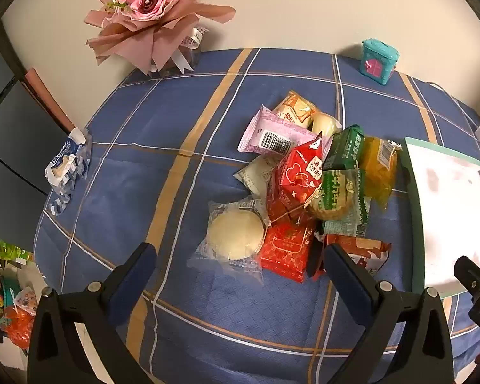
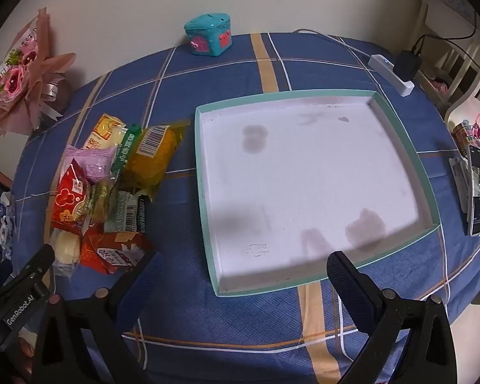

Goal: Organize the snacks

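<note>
A heap of wrapped snacks (image 1: 307, 176) lies on the blue checked tablecloth, seen in the right wrist view as the snack pile (image 2: 112, 185) at left. Nearest my left gripper (image 1: 240, 259) is a round pale bun (image 1: 235, 233) in clear wrap, beside a red packet (image 1: 286, 252). That gripper is open and hangs above the cloth just short of them. A shallow white tray with a teal rim (image 2: 204, 198) lies right of the pile and holds no snacks. My right gripper (image 2: 243, 268) is open over the tray's near edge. The tray's rim (image 1: 409, 192) shows at right in the left view.
A pink paper bouquet (image 1: 150, 16) stands at the table's back left, a teal toy box (image 2: 209, 35) at the back. A blue-white crumpled wrapper (image 1: 68, 163) lies at the left edge. A white power strip (image 2: 392, 72) and remotes (image 2: 475, 188) sit at right.
</note>
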Motion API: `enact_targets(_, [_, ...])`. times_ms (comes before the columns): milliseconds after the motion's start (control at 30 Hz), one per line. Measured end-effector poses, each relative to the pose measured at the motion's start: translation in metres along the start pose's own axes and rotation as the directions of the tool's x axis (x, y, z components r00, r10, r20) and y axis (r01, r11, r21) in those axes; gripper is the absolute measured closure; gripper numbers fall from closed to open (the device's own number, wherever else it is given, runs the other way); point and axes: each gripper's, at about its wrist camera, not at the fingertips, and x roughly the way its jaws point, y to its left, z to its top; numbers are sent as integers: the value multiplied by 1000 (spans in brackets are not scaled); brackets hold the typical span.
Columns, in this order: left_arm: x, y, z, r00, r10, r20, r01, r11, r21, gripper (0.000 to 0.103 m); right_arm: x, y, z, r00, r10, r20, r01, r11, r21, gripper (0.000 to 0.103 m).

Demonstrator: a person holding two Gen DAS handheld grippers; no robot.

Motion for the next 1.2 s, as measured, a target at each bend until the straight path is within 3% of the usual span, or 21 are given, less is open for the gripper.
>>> enact_targets(267, [-9, 4, -2, 999, -10, 41, 9, 1000, 8, 0, 0, 0, 0, 1000, -4, 4, 4, 1000, -5, 0])
enact_targets(1200, [-7, 0, -1, 999, 15, 37, -16, 1000, 15, 0, -2, 5, 0, 1000, -2, 8, 2, 999, -34, 0])
